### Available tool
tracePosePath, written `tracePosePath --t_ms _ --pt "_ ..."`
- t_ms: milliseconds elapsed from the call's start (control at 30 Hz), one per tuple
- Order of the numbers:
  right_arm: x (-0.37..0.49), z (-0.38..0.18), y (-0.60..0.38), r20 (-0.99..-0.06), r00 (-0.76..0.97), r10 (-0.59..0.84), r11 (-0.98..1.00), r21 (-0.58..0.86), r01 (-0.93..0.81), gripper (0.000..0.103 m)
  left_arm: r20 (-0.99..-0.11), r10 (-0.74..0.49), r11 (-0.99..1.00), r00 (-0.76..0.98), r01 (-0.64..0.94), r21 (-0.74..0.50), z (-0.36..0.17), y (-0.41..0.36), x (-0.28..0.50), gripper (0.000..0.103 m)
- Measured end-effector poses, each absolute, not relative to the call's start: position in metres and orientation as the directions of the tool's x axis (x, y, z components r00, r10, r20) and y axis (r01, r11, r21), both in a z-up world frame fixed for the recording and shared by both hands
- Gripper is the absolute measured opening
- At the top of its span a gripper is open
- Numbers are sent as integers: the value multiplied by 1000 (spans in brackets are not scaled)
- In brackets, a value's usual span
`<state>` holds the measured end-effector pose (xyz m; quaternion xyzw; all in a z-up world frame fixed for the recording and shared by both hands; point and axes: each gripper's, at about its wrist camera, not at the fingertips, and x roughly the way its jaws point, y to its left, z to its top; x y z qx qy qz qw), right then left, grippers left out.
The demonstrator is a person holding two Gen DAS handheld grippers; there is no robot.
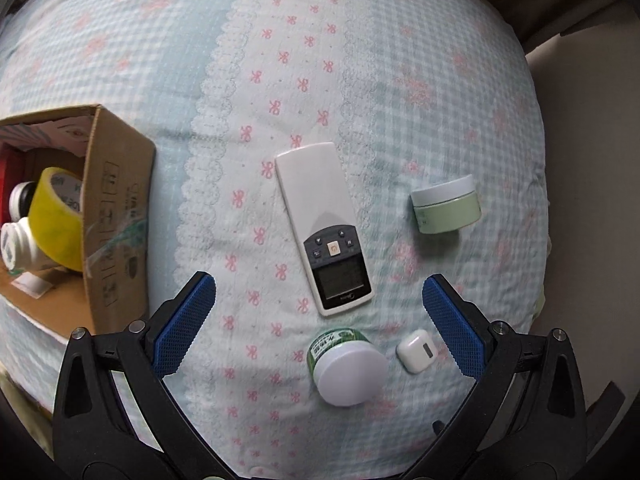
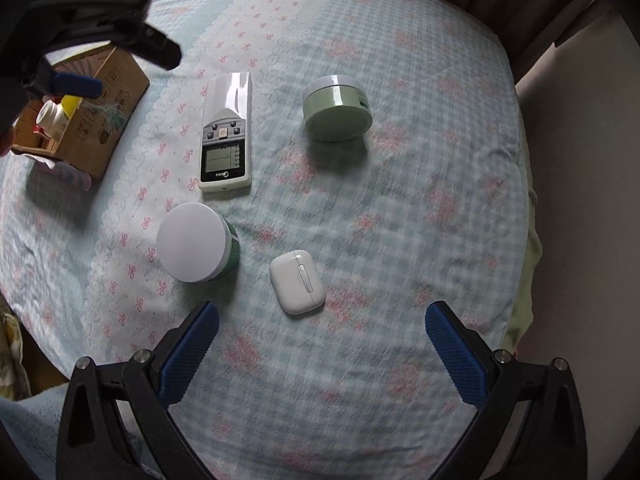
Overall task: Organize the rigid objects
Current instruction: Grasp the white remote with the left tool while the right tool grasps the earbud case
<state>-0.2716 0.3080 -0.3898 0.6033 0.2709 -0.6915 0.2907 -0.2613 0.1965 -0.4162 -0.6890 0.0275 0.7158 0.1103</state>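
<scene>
- Your left gripper [image 1: 318,312]: fingers spread wide, empty, above the remote [image 1: 323,227].
- Your right gripper [image 2: 322,344]: fingers released, just short of the earbud case [image 2: 297,282].
- On the bed [image 2: 420,208]: green jar [image 2: 337,109], white-lidded jar [image 2: 196,242].
- Cardboard box [image 1: 114,216], left: yellow tape roll [image 1: 56,224], what look like white bottles [image 1: 16,246].

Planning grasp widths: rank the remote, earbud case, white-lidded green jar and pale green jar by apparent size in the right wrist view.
1. remote, clearly largest.
2. white-lidded green jar and pale green jar: look alike; the first is nearer the camera, so unranked.
3. earbud case, smallest despite being nearest.
</scene>
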Motion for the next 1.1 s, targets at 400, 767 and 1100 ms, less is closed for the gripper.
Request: tracePosePath --t_ms 400,767,1100 --pt "-267 -483 282 -999 19 45 -548 -9 836 83 -998 -17 -989 65 -147 7 -510 230 -288 103" --pt "-278 -505 282 -995 98 25 -497 73 865 74 -994 -57 -991 89 -122 46 -533 234 -285 82" --pt "-282 -503 287 -995 97 38 -508 64 859 43 -997 -26 -989 71 -146 15 -523 234 -278 59"
